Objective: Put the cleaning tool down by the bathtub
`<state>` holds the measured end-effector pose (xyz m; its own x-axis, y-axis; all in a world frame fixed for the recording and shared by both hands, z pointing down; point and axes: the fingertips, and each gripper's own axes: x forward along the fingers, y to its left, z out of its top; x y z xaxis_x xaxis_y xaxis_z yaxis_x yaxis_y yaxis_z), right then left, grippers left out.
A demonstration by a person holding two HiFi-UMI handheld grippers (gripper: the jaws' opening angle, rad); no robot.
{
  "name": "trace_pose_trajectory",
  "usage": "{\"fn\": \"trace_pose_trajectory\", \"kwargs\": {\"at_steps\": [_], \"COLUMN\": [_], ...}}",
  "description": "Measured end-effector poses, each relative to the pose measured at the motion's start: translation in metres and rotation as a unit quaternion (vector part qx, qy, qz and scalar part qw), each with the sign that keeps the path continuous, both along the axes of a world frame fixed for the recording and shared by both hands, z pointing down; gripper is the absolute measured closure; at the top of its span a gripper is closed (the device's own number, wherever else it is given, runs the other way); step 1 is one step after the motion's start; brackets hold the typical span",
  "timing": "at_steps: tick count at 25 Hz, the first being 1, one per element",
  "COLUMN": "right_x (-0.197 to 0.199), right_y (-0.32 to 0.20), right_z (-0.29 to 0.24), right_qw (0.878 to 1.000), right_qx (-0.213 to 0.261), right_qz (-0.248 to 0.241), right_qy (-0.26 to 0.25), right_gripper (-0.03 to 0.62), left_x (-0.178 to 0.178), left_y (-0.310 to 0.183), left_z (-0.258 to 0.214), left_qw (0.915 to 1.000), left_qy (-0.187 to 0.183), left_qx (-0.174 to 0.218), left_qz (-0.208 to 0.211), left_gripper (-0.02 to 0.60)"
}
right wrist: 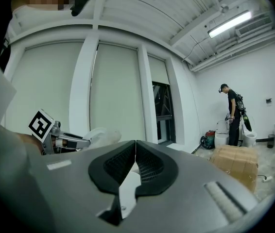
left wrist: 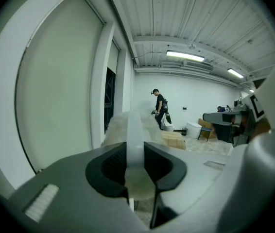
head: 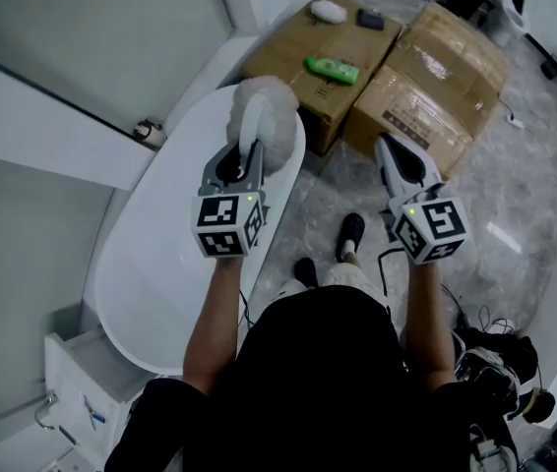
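Note:
A cleaning tool with a fluffy white head (head: 267, 116) and a flat white handle (left wrist: 134, 135) is held out over the far end of the white bathtub (head: 151, 273). My left gripper (head: 244, 155) is shut on that handle, and the fluffy head sticks out beyond the jaws (left wrist: 135, 154). To the right, my right gripper (head: 389, 148) hangs over the marble floor near the boxes; its jaws meet with nothing between them (right wrist: 134, 154). In the right gripper view the left gripper (right wrist: 60, 137) and the fluffy head (right wrist: 101, 136) show at the left.
Two cardboard boxes (head: 426, 77) (head: 303, 42) stand just past the tub's end, with a green object (head: 332, 69), a white pad (head: 328, 10) and a dark item (head: 370, 19) on top. A white cabinet (head: 72, 382) sits at the tub's near end. Cables and gear (head: 495, 362) lie at lower right. Another person (right wrist: 233, 113) stands far off.

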<state>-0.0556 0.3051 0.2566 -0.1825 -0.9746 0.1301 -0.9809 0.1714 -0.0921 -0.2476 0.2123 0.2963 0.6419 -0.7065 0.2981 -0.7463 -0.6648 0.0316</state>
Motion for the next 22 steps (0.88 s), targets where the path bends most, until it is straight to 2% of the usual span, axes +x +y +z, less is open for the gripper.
{"fn": "trace_pose_trajectory", "kwargs": {"at_steps": [14, 22], "right_x": [0.079, 0.127], "right_y": [-0.088, -0.123], "right_z": [-0.009, -0.012], "right_qw": [1.0, 0.998], "right_qx": [0.004, 0.004], "right_qz": [-0.027, -0.054], "right_qy": [-0.012, -0.013], "right_gripper": [0.585, 0.585], "left_x": [0.076, 0.121], "left_y": [-0.076, -0.102], "left_z": [-0.008, -0.013], "left_qw": [0.9997, 0.9987], "left_qy": [-0.01, -0.01], "left_qx": [-0.002, -0.005], "left_qz": [-0.023, -0.049], "left_gripper": [0.503, 0.503]}}
